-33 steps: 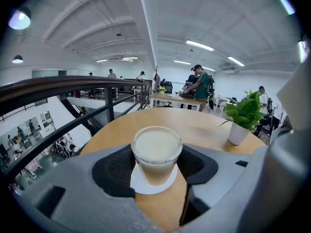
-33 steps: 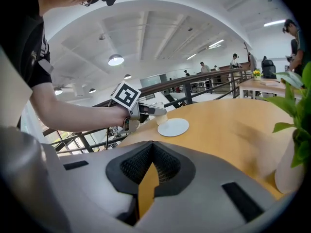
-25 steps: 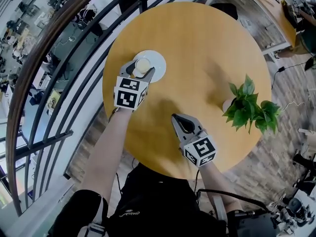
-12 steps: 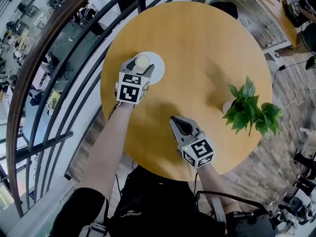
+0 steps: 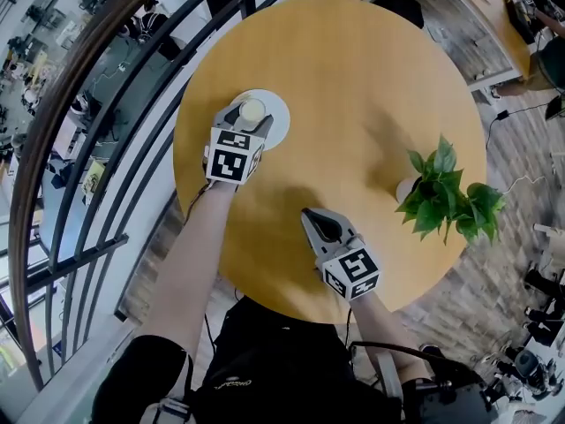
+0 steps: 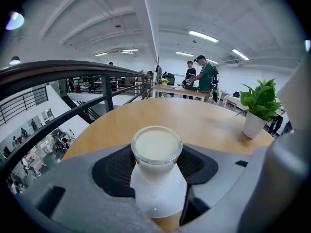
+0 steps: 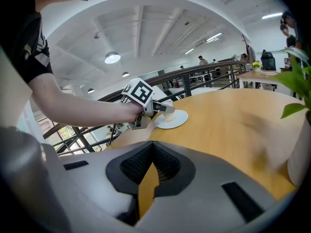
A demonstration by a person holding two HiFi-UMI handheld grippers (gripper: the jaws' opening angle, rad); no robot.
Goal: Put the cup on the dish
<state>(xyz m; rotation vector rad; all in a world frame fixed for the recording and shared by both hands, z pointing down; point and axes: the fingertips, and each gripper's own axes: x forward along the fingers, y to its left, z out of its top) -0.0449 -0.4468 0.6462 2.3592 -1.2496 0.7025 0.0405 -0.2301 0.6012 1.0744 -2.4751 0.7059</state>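
A clear cup full of pale creamy liquid stands upright between the pads of my left gripper, which is shut on it. The cup is over the near-left part of the white dish; whether its base touches the dish I cannot tell. In the left gripper view the cup fills the gap of the gripper, with the dish showing white below it. My right gripper is shut and empty, low over the table's near side. From the right gripper I see the cup on or just over the dish.
The round wooden table carries a potted green plant at its right side. A dark metal railing curves close along the table's left edge, with a drop to a lower floor beyond it.
My left gripper has sunk a little with the cup toward the dish. The right gripper has kept still.
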